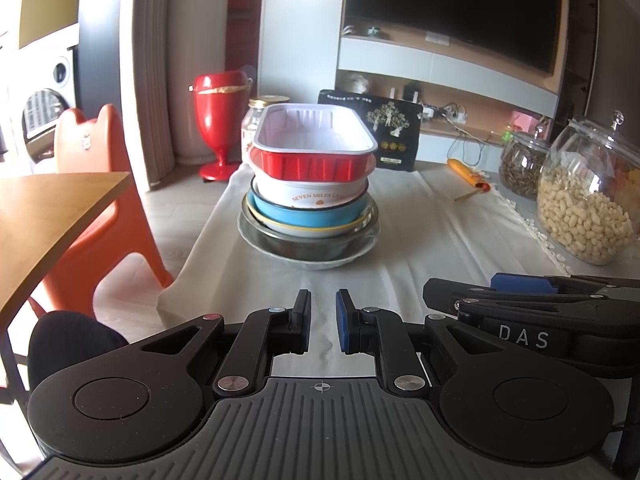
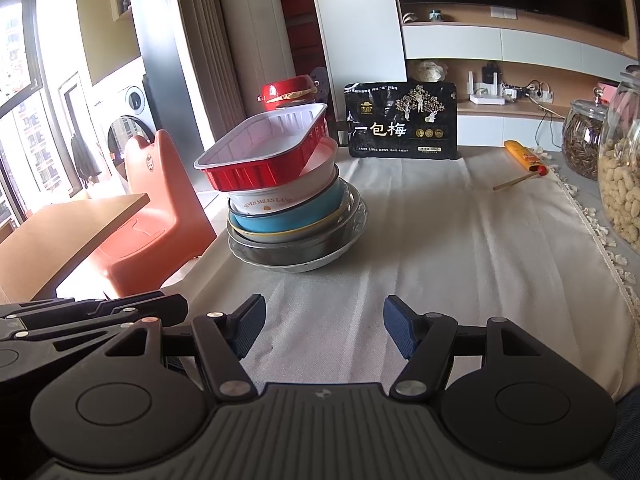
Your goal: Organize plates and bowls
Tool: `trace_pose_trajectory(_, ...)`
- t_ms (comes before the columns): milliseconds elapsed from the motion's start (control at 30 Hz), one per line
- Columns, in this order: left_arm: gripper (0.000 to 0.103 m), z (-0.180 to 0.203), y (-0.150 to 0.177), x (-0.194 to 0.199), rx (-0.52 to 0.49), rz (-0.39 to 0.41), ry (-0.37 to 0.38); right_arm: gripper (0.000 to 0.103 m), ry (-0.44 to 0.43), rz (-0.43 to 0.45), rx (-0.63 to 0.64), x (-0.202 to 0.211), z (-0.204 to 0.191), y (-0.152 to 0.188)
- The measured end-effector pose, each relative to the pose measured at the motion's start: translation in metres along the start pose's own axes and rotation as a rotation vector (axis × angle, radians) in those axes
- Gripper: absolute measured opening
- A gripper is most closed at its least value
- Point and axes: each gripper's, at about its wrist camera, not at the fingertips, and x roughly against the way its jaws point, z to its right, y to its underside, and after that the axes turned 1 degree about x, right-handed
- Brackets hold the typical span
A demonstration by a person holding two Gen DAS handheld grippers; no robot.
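Blue-padded grippers wait empty in front of one finished-looking stack.

Blue pads of the left gripper (image 1: 323, 320) stand almost together with nothing between them, and the right gripper (image 2: 324, 328) is spread wide and also grasps nothing; both hang low over the pale tablecloth (image 2: 460, 248), well apart from the dishes. The stack (image 1: 310, 204) sits at the middle of the table: red foil tray (image 1: 314, 148) on top, then a white bowl (image 1: 310, 192), a blue bowl (image 1: 304, 216), a metal bowl and a glass plate at the bottom. The sorting seems mostly done (no loose dish is visible anywhere). The tray lies tilted in the right wrist view, so maybe it needs straightening. How many dishes are nested inside I cannot tell, and the table's near edge is hidden behind the grippers.
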Motion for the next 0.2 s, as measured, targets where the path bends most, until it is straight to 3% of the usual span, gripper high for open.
trace_pose_trajectory(200, 0.016, -0.0018, -0.0010, -0.0037, 0.012, -0.007, -0.012, 0.066, -0.011, -0.002, -0.002, 0.0001, 0.0006, -0.0004)
